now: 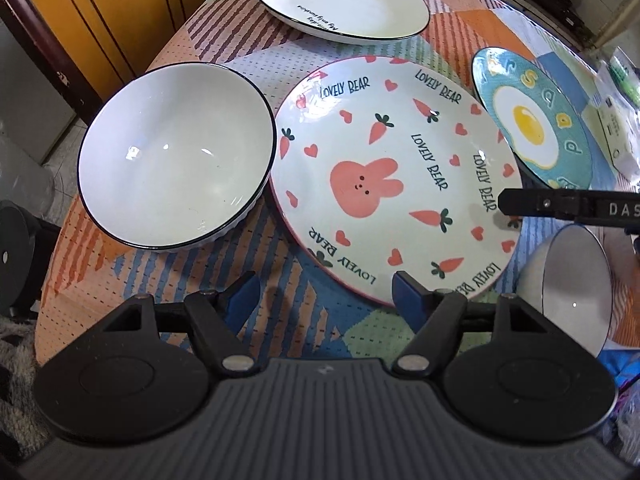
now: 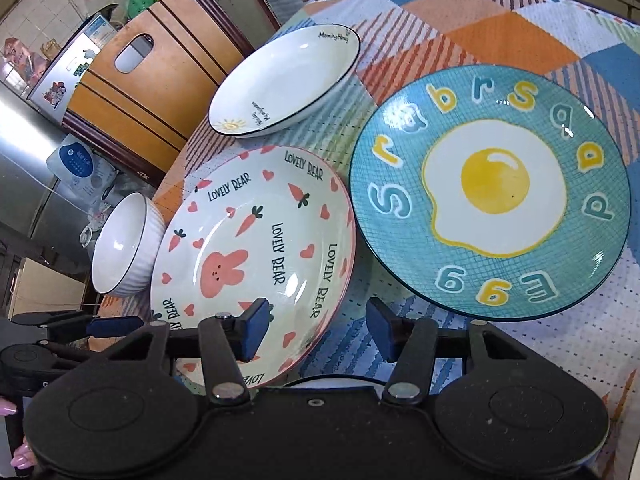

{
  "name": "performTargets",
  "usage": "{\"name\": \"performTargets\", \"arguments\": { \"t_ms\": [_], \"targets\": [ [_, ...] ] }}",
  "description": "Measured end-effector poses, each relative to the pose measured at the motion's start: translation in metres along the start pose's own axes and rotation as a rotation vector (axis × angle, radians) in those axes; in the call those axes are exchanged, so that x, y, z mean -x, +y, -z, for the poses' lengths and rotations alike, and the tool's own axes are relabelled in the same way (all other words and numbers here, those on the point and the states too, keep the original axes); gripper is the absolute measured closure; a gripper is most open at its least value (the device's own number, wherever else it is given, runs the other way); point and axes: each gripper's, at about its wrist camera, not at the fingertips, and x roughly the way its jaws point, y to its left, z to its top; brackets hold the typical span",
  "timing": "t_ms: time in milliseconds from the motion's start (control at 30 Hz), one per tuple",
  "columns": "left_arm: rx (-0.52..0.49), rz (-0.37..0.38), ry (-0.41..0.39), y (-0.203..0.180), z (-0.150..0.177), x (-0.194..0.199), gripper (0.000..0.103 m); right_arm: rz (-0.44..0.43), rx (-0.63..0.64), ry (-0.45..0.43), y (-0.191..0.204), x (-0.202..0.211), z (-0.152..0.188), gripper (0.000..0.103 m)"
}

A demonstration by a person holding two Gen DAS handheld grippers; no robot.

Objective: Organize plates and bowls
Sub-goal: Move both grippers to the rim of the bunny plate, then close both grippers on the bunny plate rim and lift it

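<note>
Left wrist view first: the left claw (image 1: 324,300) hangs with its jaws apart and nothing between them, poised just off the near rim of the rabbit plate (image 1: 394,184), and that plate is our landmark on the patterned bench (image 1: 120,292). To one side of the rabbit plate, rim nearly touching it, sits the ribbed white bowl (image 1: 176,156); beyond the rabbit plate lies the white plate with the dark rim (image 1: 340,0); on the opposite side from the ribbed bowl rests the teal egg plate (image 1: 532,120), and nearer the camera than that a second white bowl (image 1: 576,292) shows at the frame edge. From the right wrist, the right claw (image 2: 316,330) also stands part open and empty, one pad above the rabbit plate's near edge, the other over bare cloth towards the egg plate. Both claws look lined up on that rim, I'd say, to grip the widest flat piece as the base of a stack. Everything lies single and unstacked, so the sorting looks barely begun.
</note>
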Motion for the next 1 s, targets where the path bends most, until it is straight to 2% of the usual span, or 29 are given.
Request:
{"name": "performTargets", "arguments": {
  "t_ms": [133,233,300,433,500,733,833,1000],
  "targets": [
    [0.031,-0.002,-0.005,0.003,-0.002,-0.008,0.036,-0.019,-0.038,-0.004,-0.007,-0.007,0.000,0.058],
    [0.071,0.026,-0.007,0.006,-0.003,-0.013,0.046,-0.023,-0.058,-0.003,-0.011,-0.013,0.001,0.068],
    [0.096,0.042,-0.015,0.008,-0.004,-0.014,0.059,-0.026,-0.059,-0.005,-0.012,-0.016,0.002,0.077],
    [0.124,0.048,-0.046,0.009,-0.006,-0.017,0.071,-0.058,-0.074,-0.010,-0.014,-0.019,0.002,0.088],
    [0.124,0.048,-0.062,0.008,-0.006,-0.017,0.074,-0.060,-0.082,-0.011,-0.014,-0.022,0.001,0.088],
    [0.120,0.022,-0.122,0.001,0.004,-0.015,0.074,-0.105,-0.119,-0.020,-0.024,-0.026,-0.002,0.089],
    [0.094,0.011,-0.109,-0.001,0.003,-0.014,0.074,-0.080,-0.063,-0.031,-0.016,-0.023,0.002,0.088],
    [0.072,0.053,-0.083,0.000,-0.006,-0.006,0.074,-0.082,-0.029,-0.055,-0.013,-0.009,0.001,0.088]
  ]
}}
